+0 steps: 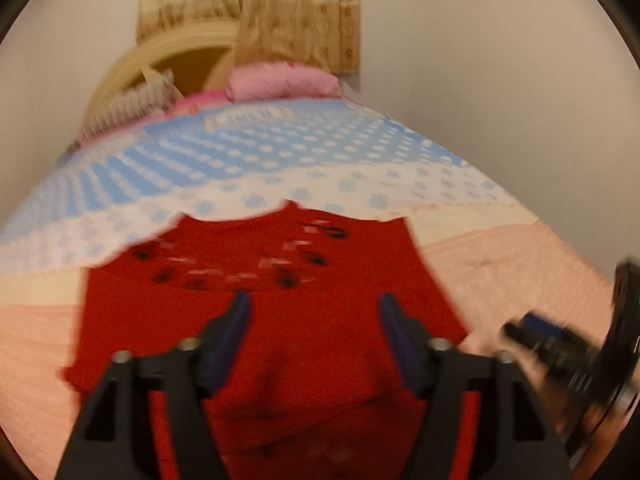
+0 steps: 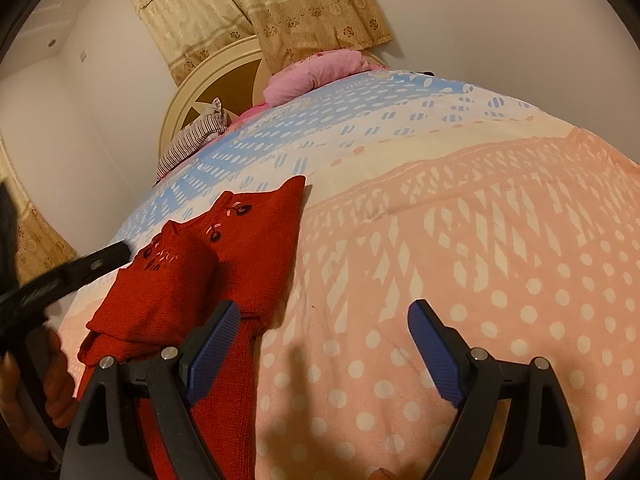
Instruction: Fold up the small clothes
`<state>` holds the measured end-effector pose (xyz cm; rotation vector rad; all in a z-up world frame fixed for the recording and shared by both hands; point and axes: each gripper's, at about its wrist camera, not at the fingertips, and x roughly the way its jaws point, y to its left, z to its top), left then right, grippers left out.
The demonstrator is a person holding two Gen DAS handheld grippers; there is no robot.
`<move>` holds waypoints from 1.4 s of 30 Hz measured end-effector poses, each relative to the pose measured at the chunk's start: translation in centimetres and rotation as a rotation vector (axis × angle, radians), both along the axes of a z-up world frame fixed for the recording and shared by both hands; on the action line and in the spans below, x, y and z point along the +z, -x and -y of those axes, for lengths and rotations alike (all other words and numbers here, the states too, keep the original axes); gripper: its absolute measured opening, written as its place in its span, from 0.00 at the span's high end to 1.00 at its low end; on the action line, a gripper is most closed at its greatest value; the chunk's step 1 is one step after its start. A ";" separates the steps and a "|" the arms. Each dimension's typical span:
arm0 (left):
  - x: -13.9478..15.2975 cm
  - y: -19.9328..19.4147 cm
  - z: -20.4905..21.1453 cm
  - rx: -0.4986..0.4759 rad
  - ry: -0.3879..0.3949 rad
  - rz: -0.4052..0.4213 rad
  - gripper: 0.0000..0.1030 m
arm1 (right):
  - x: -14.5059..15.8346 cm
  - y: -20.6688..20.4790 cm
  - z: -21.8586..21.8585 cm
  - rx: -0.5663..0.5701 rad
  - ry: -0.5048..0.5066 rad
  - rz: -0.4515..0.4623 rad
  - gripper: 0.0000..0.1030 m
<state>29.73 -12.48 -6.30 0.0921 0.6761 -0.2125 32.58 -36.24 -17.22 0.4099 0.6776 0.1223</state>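
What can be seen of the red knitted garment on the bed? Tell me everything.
The red knitted garment looks like a small woollen top with dark and pale embroidered motifs across its chest. It lies flat on the patterned bedspread, one side already folded over the middle, a lower part trailing toward the camera. Neither tool grips it; the left tool hovers open above it.

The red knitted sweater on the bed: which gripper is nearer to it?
Left. The left gripper hangs open directly over the red knitted sweater, fabric showing between its fingers. The right gripper is open off the sweater's edge, mostly over the pink dotted bedspread.
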 end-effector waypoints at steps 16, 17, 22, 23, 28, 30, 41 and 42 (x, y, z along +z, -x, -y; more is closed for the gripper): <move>-7.0 -1.5 -19.5 0.393 -0.099 -0.162 0.11 | 3.6 -1.3 -3.9 0.165 -0.033 0.010 0.20; -7.1 -1.5 -19.6 0.396 -0.080 -0.165 0.11 | 3.9 -1.9 -5.0 0.187 -0.008 -0.003 0.23; -8.0 -1.1 -21.0 0.415 0.024 -0.188 0.06 | 2.9 -4.9 -10.2 0.279 0.115 -0.101 0.43; -8.2 -1.2 -21.4 0.416 0.044 -0.198 0.05 | 2.3 -5.4 -10.6 0.284 0.134 -0.138 0.47; -8.9 -1.6 -22.4 0.423 0.117 -0.234 0.00 | 1.5 -5.9 -10.9 0.266 0.169 -0.163 0.90; -9.0 -1.6 -22.5 0.425 0.117 -0.237 0.00 | 2.3 -5.5 -10.7 0.260 0.193 -0.134 0.92; -8.9 -1.1 -23.4 0.425 0.158 -0.251 0.00 | 1.3 -5.9 -10.0 0.193 0.304 -0.160 0.92; -8.8 -0.8 -23.5 0.423 0.165 -0.251 0.00 | 1.5 -5.8 -9.9 0.190 0.304 -0.158 0.92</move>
